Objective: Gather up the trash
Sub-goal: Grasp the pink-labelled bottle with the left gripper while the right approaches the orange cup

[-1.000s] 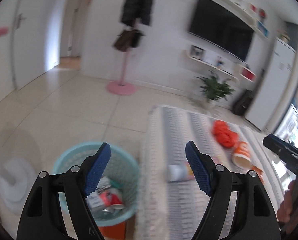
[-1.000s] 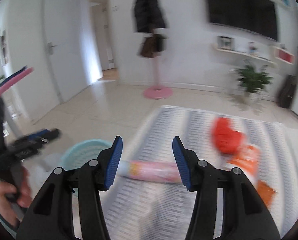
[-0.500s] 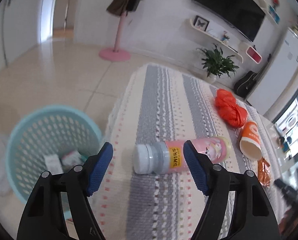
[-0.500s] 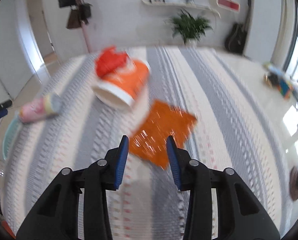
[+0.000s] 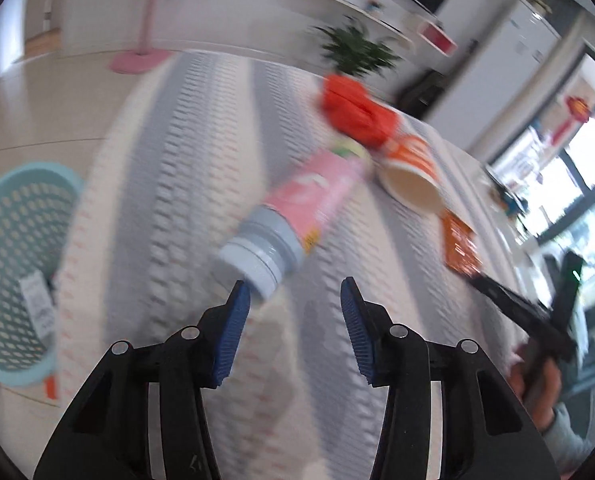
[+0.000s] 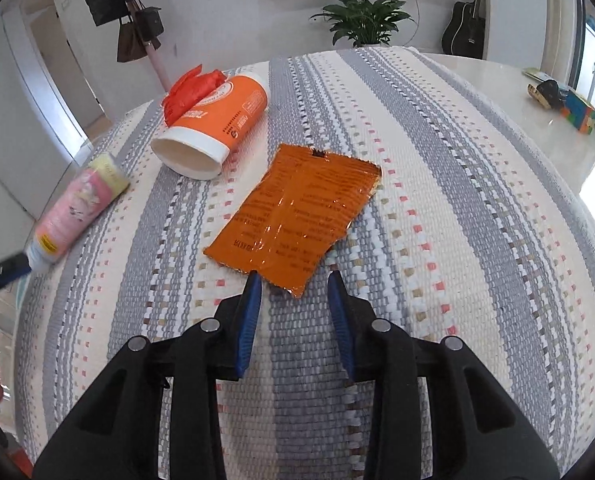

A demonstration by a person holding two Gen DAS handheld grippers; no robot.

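A pink bottle with a grey cap [image 5: 297, 208] lies on the striped tablecloth [image 5: 177, 160]; it also shows in the right wrist view [image 6: 77, 208]. My left gripper [image 5: 295, 292] is open and empty, just short of the cap. An orange foil wrapper [image 6: 297, 212] lies flat; its near corner sits just ahead of my open, empty right gripper [image 6: 295, 280]. An orange paper cup [image 6: 217, 128] lies on its side beside a crumpled red bag [image 6: 193, 88]. A teal basket [image 5: 17, 264] stands on the floor at the left.
A potted plant [image 6: 363, 16], a guitar [image 6: 463, 32] and a coat stand [image 6: 137, 20] stand against the far wall. Small toys [image 6: 565, 100] lie on the bare white tabletop at the right. The basket holds some trash [image 5: 37, 300].
My left gripper swung from above the basket over the table to the bottle's cap. My right gripper moved right, from the bottle to the orange wrapper, and closed in on its near corner.
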